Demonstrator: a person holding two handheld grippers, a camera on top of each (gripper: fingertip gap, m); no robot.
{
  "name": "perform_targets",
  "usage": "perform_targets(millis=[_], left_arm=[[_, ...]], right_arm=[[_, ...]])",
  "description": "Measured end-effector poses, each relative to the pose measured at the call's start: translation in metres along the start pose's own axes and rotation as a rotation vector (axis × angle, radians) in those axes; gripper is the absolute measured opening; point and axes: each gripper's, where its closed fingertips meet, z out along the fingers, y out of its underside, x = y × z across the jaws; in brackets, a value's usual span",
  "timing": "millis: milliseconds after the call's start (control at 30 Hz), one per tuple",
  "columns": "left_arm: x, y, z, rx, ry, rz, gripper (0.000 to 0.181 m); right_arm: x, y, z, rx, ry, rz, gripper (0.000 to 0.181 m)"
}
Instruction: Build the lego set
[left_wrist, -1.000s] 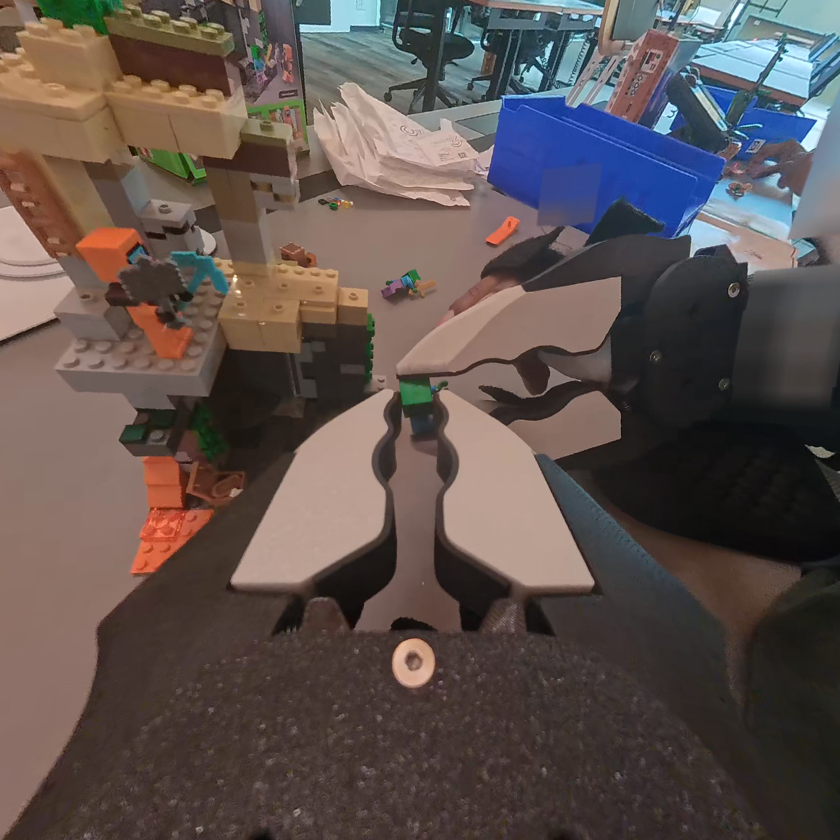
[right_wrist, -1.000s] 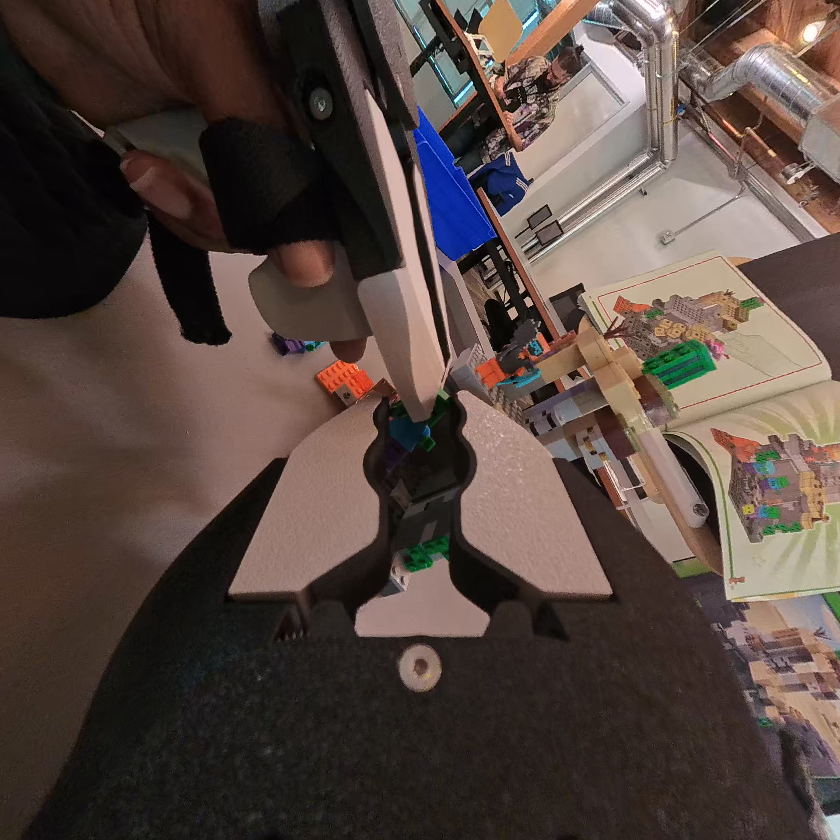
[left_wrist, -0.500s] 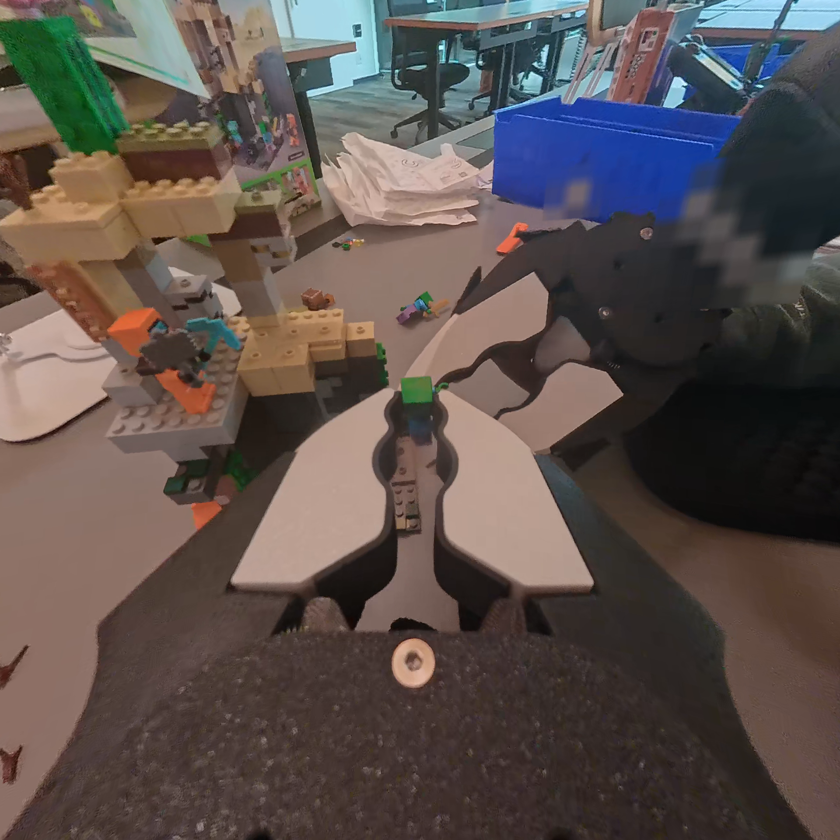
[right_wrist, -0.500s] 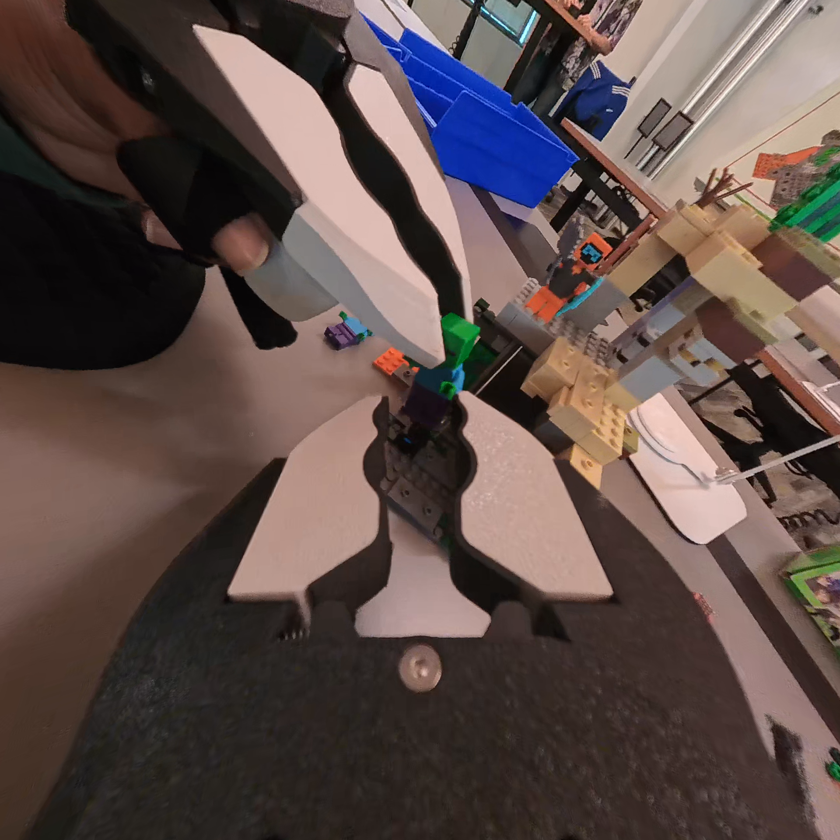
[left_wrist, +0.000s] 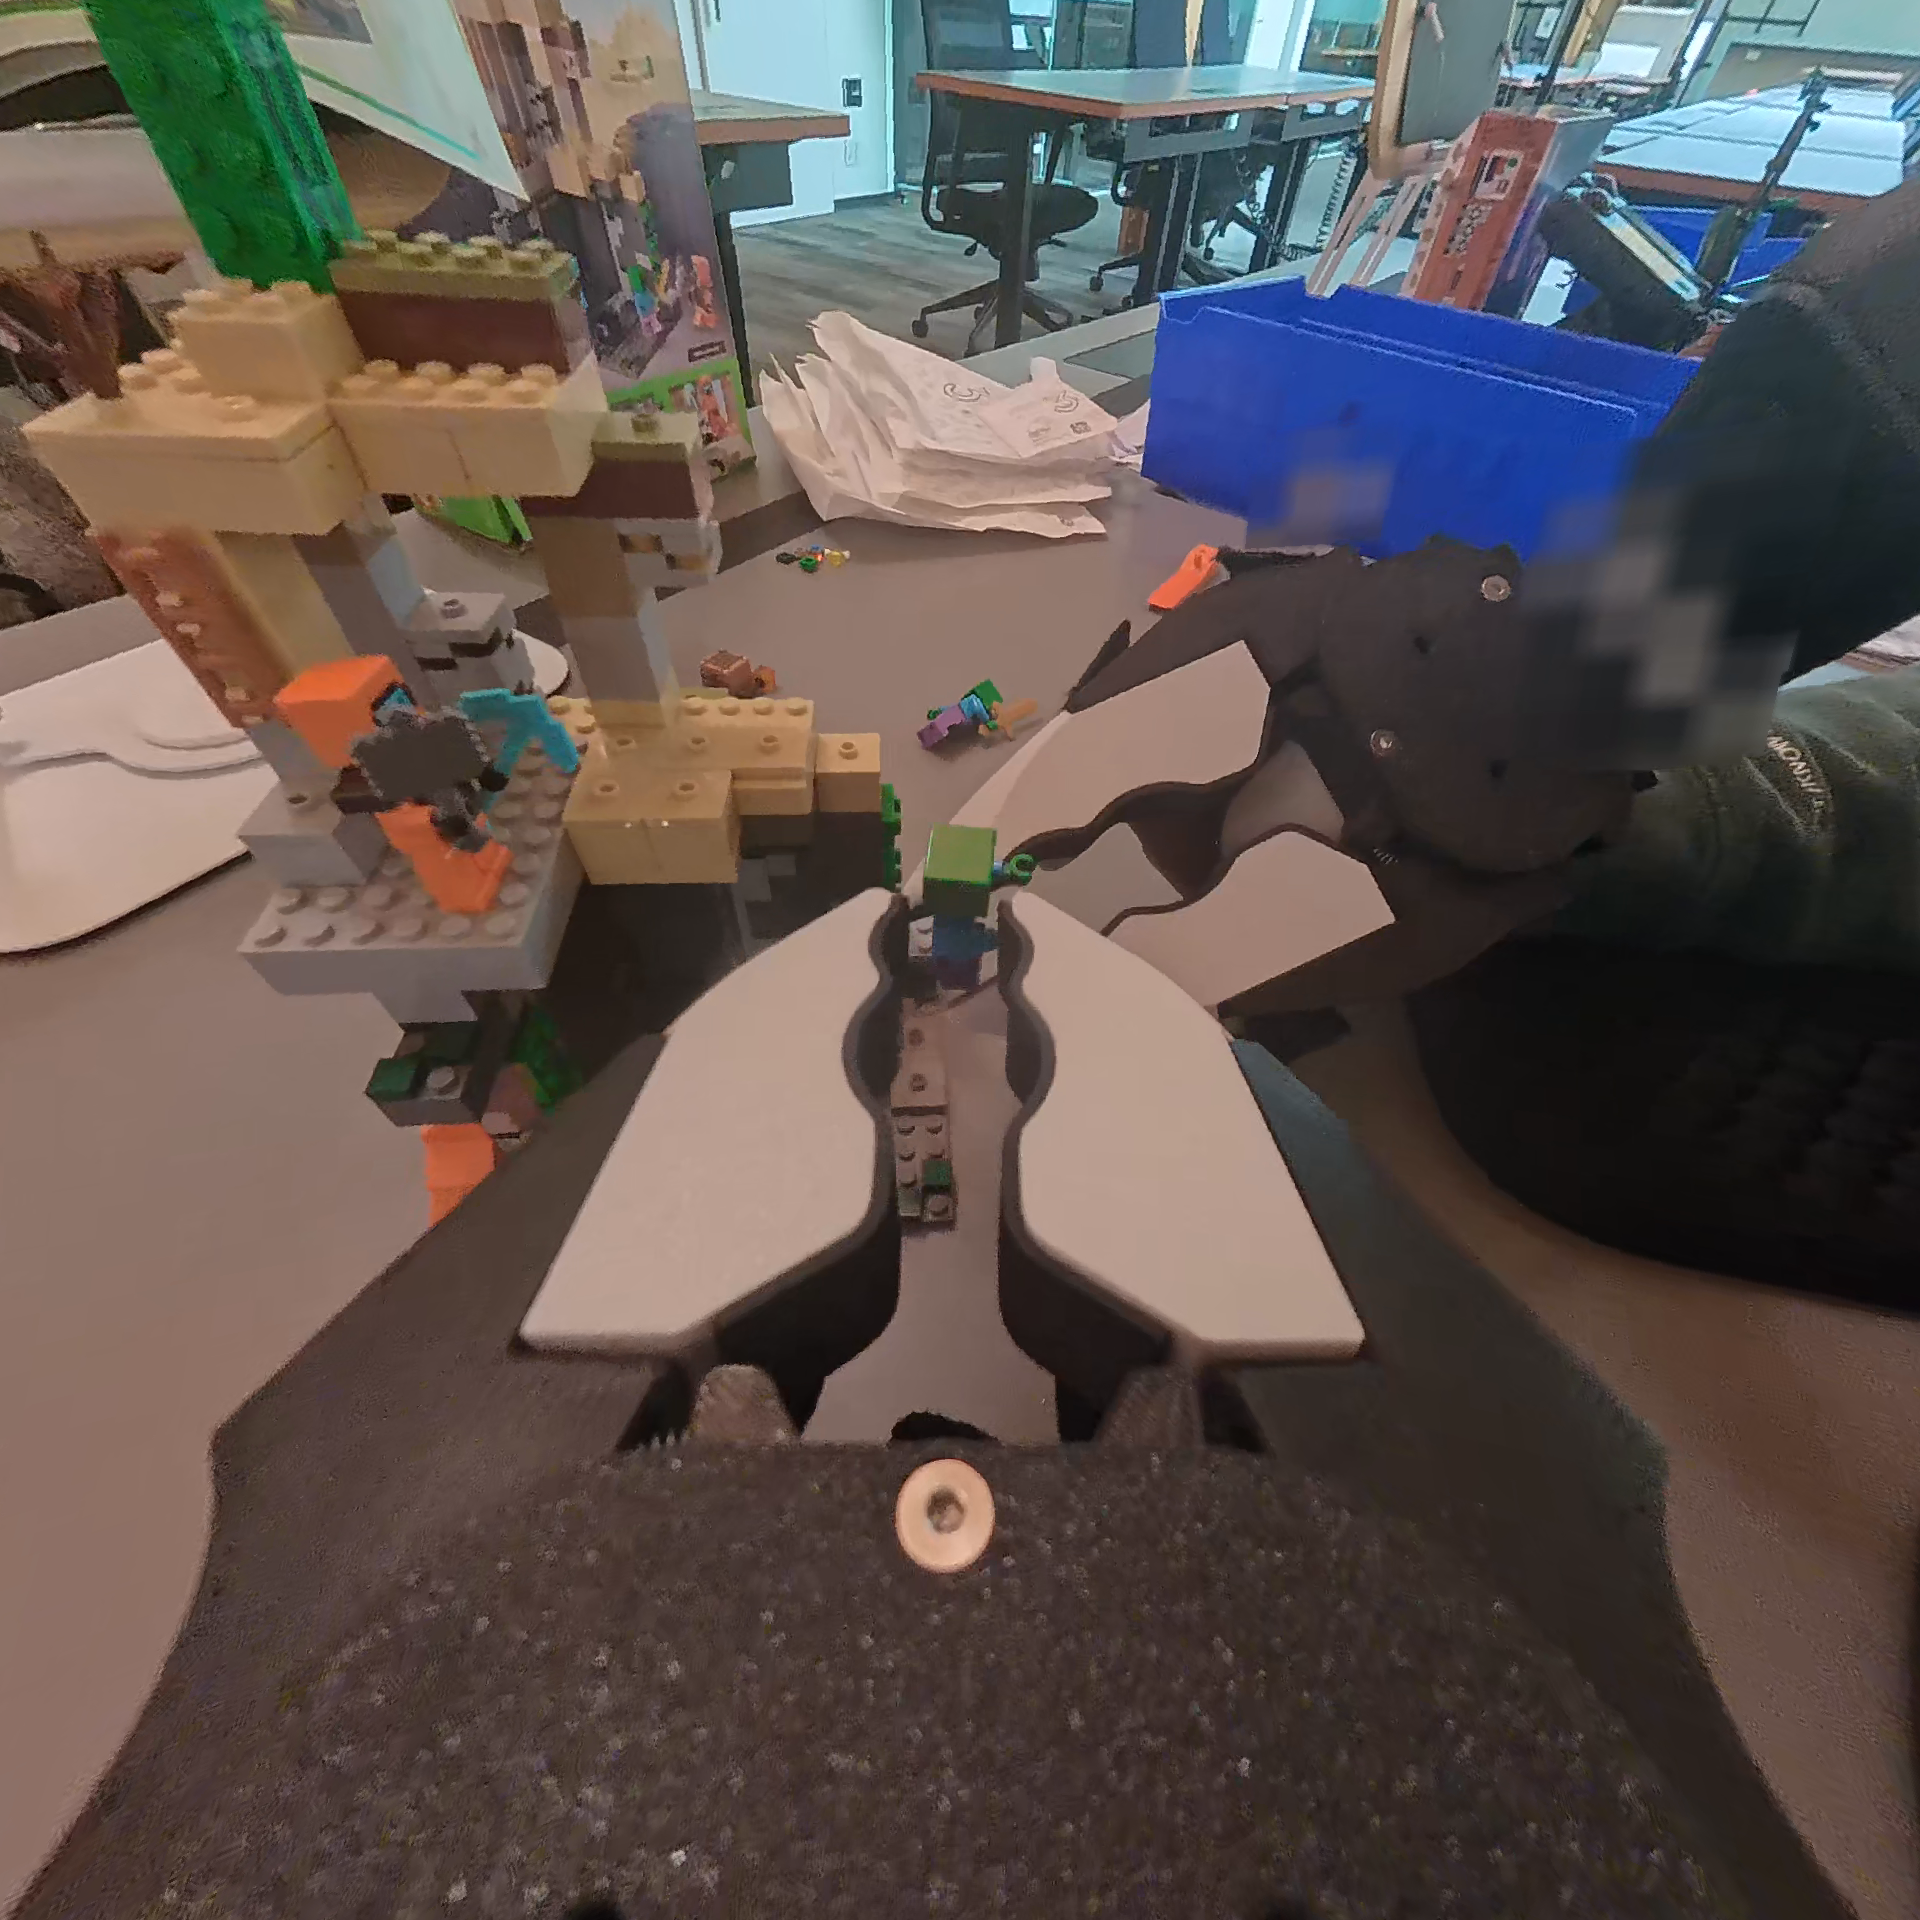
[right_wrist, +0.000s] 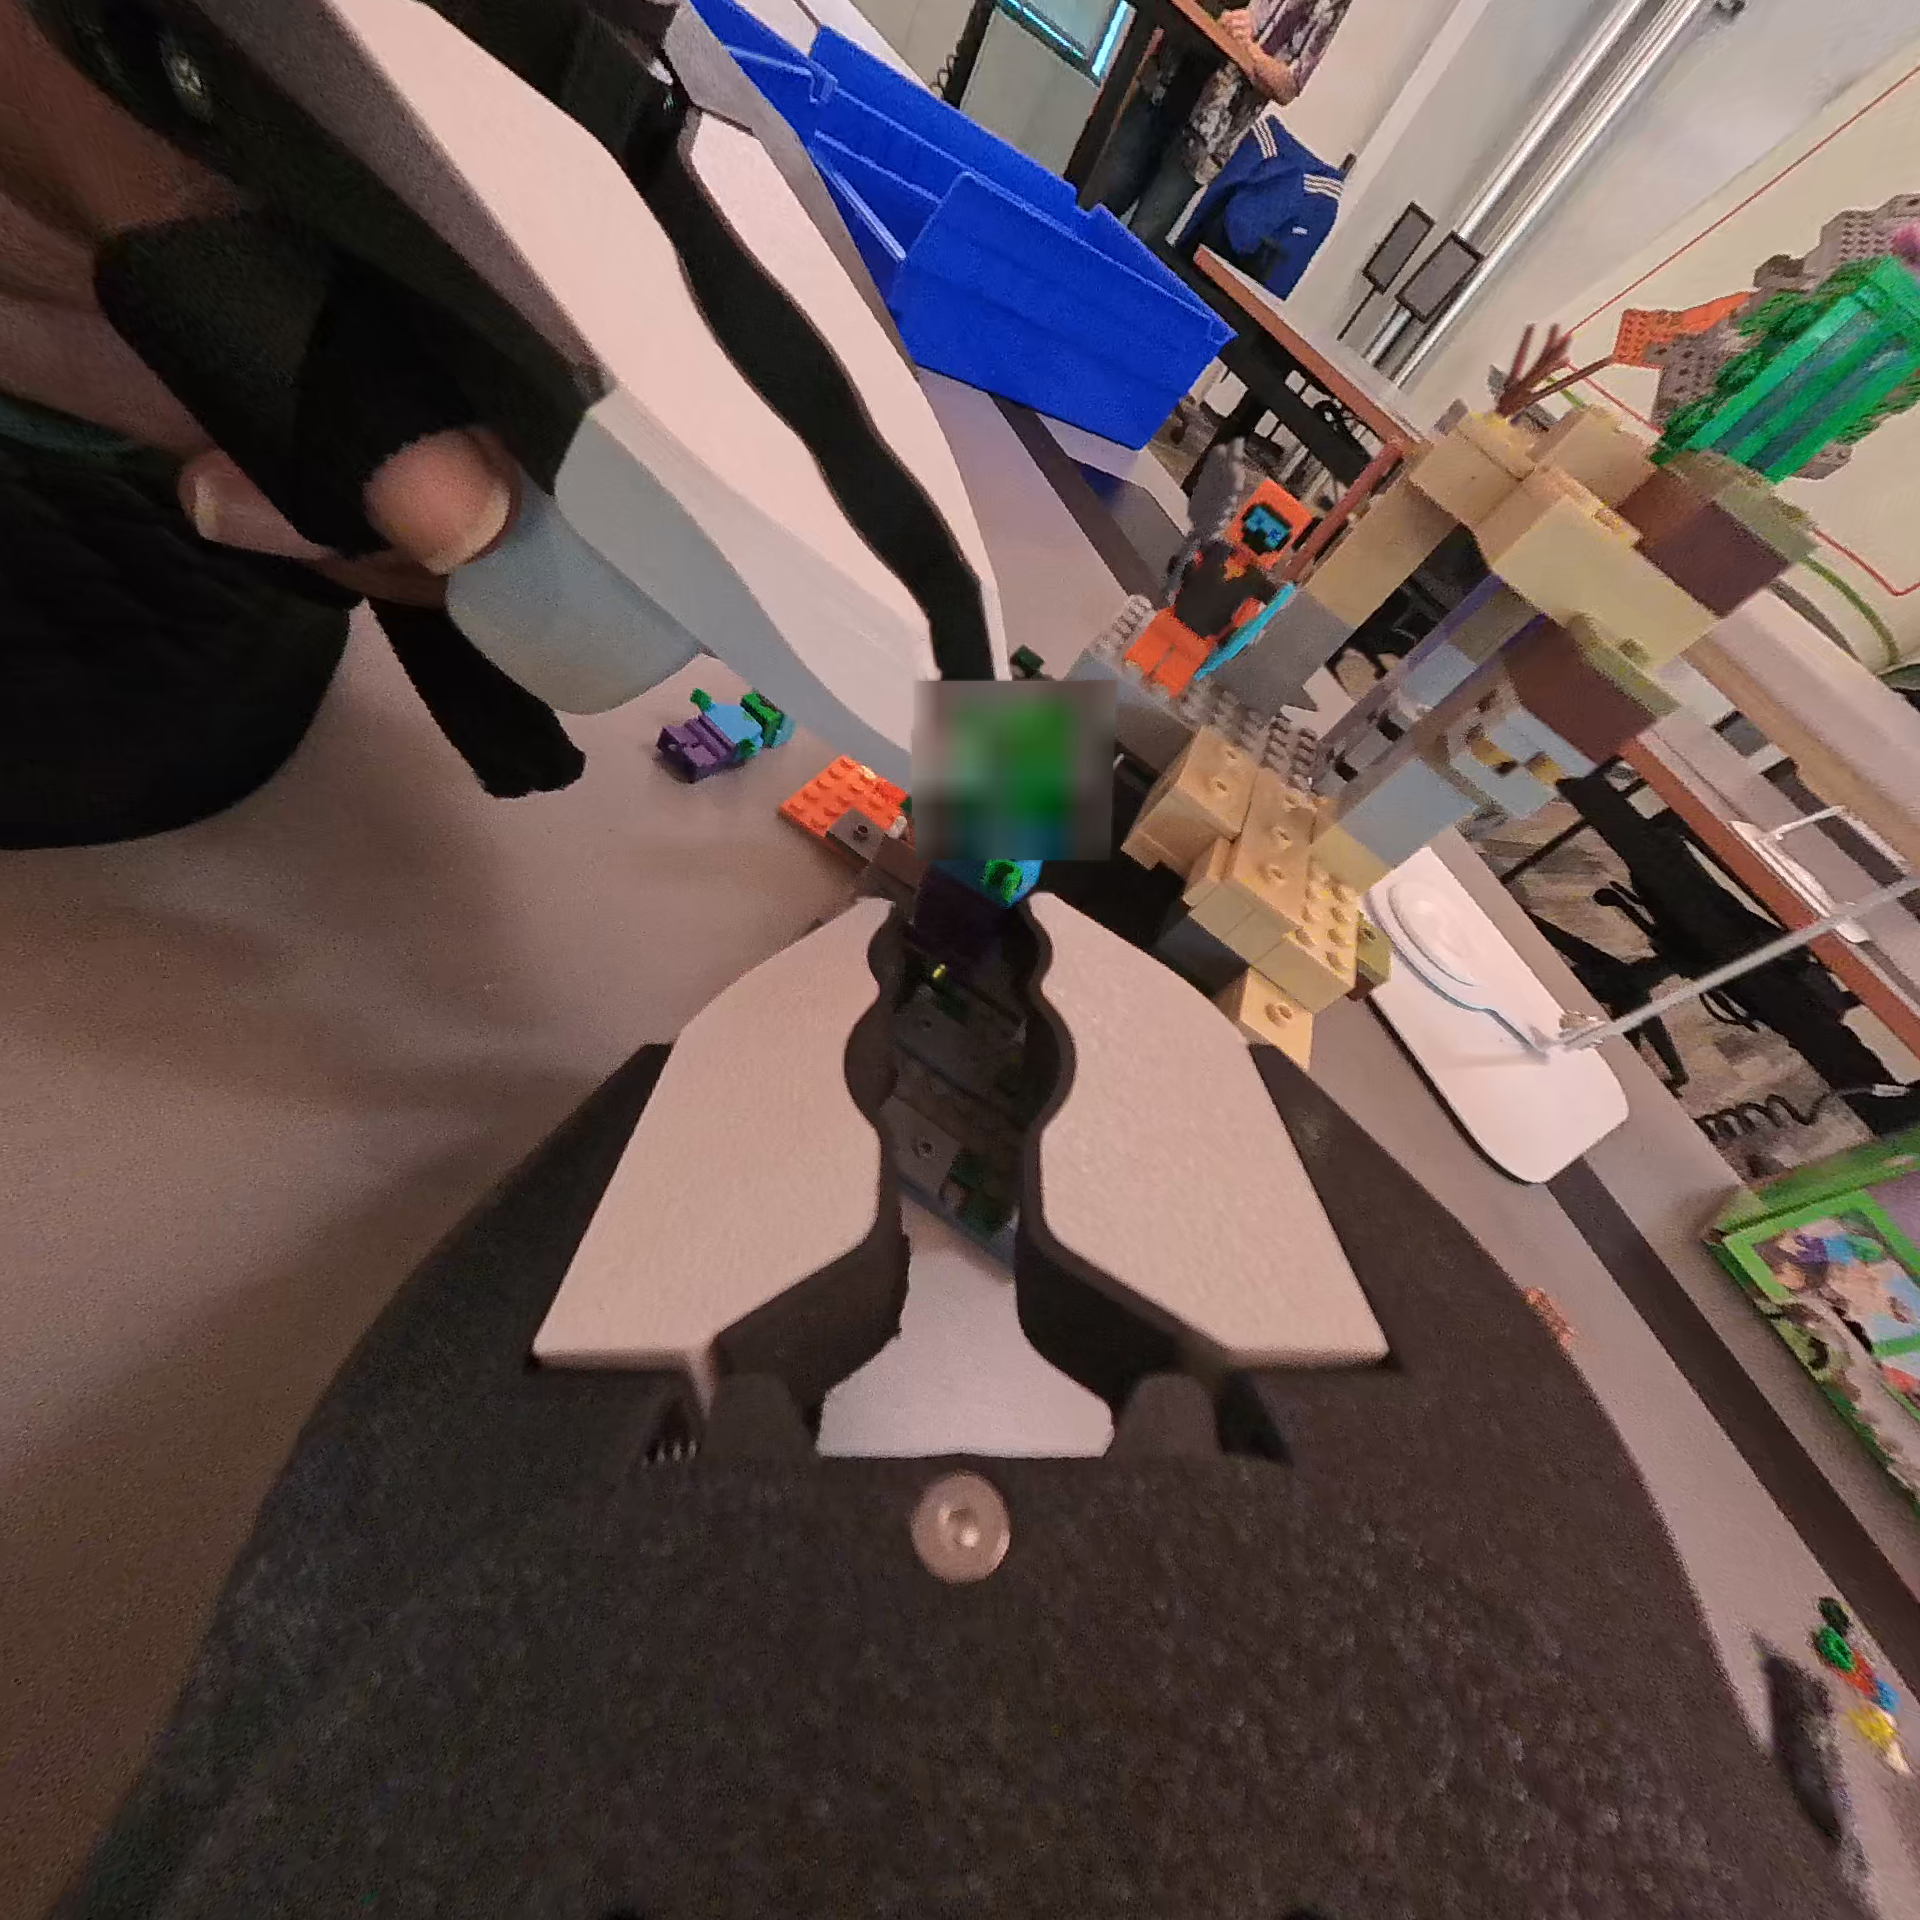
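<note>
A green-headed minifigure (left_wrist: 958, 868) stands on a narrow grey plate piece (left_wrist: 921, 1127). My left gripper (left_wrist: 945, 906) is shut on the figure's body. My right gripper (right_wrist: 961, 916) is shut on the grey plate piece (right_wrist: 951, 1049), with the figure's purple legs (right_wrist: 951, 914) at its tips. Each gripper shows in the other's view: the right one (left_wrist: 1023, 860) comes in from the right, the left one (right_wrist: 971, 665) from the upper left. The tall tan and grey lego build (left_wrist: 416, 468) stands just left of the held parts, and it also shows in the right wrist view (right_wrist: 1538, 540).
An orange figure (left_wrist: 416, 769) stands on the build's grey platform. A second zombie figure (left_wrist: 971, 717) lies on the table. Blue bins (left_wrist: 1403, 436), paper bags (left_wrist: 935, 436), the set box (left_wrist: 623, 208), an orange separator (left_wrist: 1184, 577) and a white tray (left_wrist: 94, 810) sit around. The grippers are tip to tip, or close to it.
Both grippers have lifted and turned together with the figure and plate. The right gripper's finger has come off the figure's head and now sits beside it. The right view has levelled out.
</note>
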Motion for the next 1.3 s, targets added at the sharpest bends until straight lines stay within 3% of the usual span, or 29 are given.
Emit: perform_targets(millis=[533,667,1300], left_arm=[[-0.015,0.012,0.014,-0.068,-0.099,0.048,0.000],[-0.011,0.014,0.015,-0.071,-0.093,0.039,0.017],[-0.013,0.016,0.020,-0.076,-0.190,0.115,0.016]], right_arm=[[0.012,0.018,0.019,-0.130,0.082,-0.055,0.019],[0.011,0.016,0.017,-0.115,0.076,-0.047,0.017],[0.010,0.024,0.019,-0.173,0.061,0.077,0.015]])
